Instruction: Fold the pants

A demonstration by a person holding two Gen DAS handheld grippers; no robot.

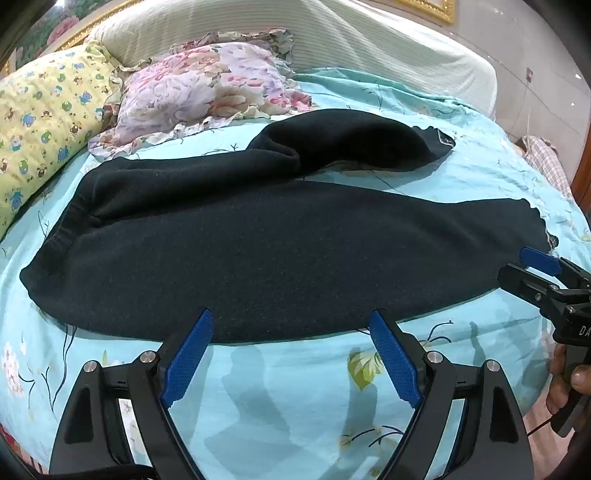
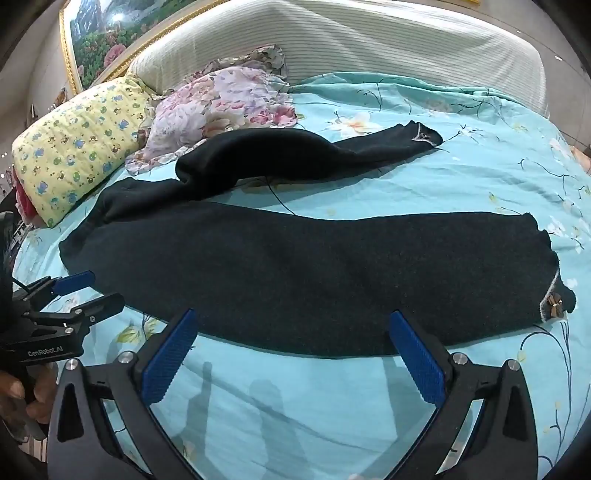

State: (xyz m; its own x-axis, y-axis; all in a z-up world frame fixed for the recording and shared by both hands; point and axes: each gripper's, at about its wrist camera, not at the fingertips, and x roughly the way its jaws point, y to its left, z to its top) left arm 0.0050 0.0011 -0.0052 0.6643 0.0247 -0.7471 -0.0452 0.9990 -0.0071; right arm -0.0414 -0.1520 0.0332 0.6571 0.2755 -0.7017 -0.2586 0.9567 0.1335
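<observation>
Black pants (image 1: 266,251) lie spread on a bed, waistband at the left, both legs running right; the far leg is bunched and lifted. They also show in the right wrist view (image 2: 314,280). My left gripper (image 1: 291,328) is open and empty, its fingertips at the near edge of the near leg. My right gripper (image 2: 291,325) is open and empty at that same edge, further right. The right gripper also shows in the left wrist view (image 1: 521,266), near the near leg's cuff. The left gripper also shows in the right wrist view (image 2: 99,290), near the waistband.
The bed has a light blue flowered sheet (image 1: 280,398). A yellow pillow (image 1: 44,133) and a pink flowered pillow (image 1: 199,92) lie at the back left, against a striped white headboard (image 1: 332,33). A checked cloth (image 1: 546,158) lies off the bed's right side.
</observation>
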